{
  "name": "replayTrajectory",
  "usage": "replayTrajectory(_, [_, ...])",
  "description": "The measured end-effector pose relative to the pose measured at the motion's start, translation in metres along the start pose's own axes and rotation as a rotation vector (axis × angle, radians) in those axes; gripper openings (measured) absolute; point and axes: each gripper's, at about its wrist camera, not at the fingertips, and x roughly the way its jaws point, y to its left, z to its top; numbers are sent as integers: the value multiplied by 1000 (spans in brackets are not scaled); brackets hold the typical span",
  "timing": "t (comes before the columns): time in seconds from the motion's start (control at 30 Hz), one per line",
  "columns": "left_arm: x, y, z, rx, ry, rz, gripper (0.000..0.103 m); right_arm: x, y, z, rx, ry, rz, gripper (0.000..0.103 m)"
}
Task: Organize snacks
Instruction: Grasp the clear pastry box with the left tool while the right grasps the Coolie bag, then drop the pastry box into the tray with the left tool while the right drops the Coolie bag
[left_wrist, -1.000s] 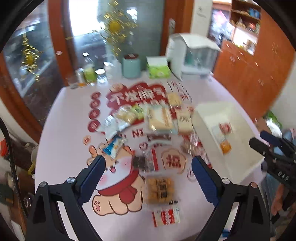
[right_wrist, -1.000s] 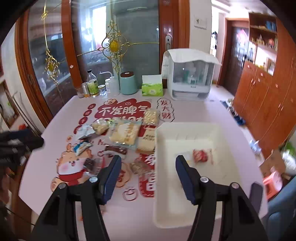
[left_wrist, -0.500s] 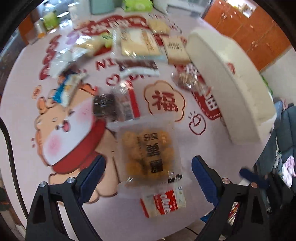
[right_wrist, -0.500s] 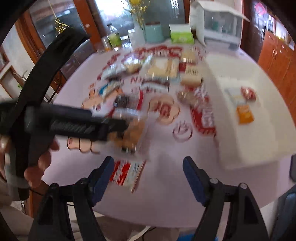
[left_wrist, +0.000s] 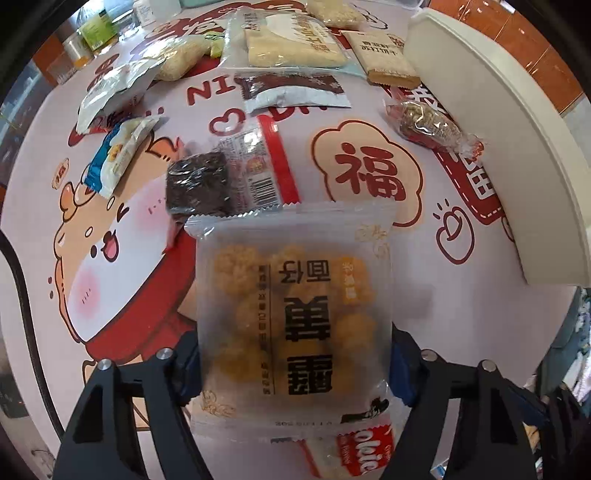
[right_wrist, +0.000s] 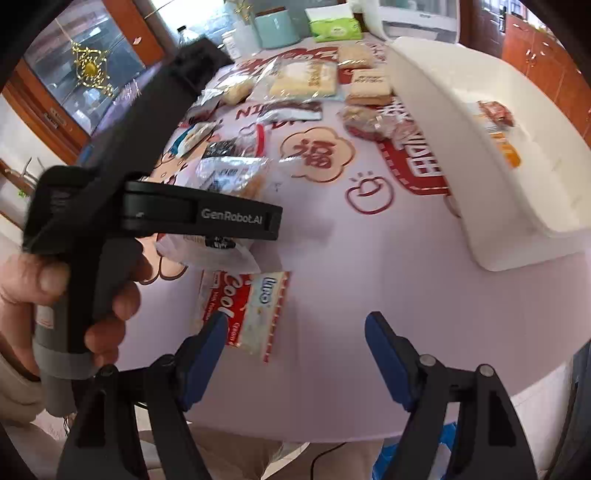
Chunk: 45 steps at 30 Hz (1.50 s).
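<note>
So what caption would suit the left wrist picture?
Open left gripper straddling a frosted packet of golden puffs, other snacks scattered beyond.

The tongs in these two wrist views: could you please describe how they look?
Both tongs, left and right, have black angular frames with silver screws and blue pads on the fingers. The left body shows white GenRobot.AI lettering and a grey-taped handle, gripped by a bare hand. A black cable runs beside it.

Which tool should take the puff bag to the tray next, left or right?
Left. The left tool already straddles the puff bag, its fingers beside both edges, apparently not yet clamped. The right tool hangs open over bare table near the red wafer pack. The tray lies ahead.
</note>
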Motion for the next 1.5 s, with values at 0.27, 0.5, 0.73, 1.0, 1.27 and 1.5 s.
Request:
replayTrajectory(0.27, [-17, 43, -24, -66, -52, 13, 62, 36, 31, 7, -53, 63, 19, 77])
replayTrajectory(0.5, [-43, 69, -45, -119, -100, 51, 62, 56, 69, 2, -228, 54, -140, 77])
replayTrajectory(0.73, [-75, 90, -44, -113, -184, 51, 62, 53, 66, 12, -240, 52, -138, 54])
replayTrajectory(1.0, [-136, 42, -23, -29, -312, 13, 62, -16, 32, 46, -181, -116, -103, 54])
replayTrajectory(1.27, [-193, -56, 23, 95, -426, -31, 63, -121, -41, 91, -83, -361, -168, 55])
replayTrajectory(1.5, [-212, -146, 73, 158, -489, -67, 63, -185, -122, 127, -21, -458, -248, 55])
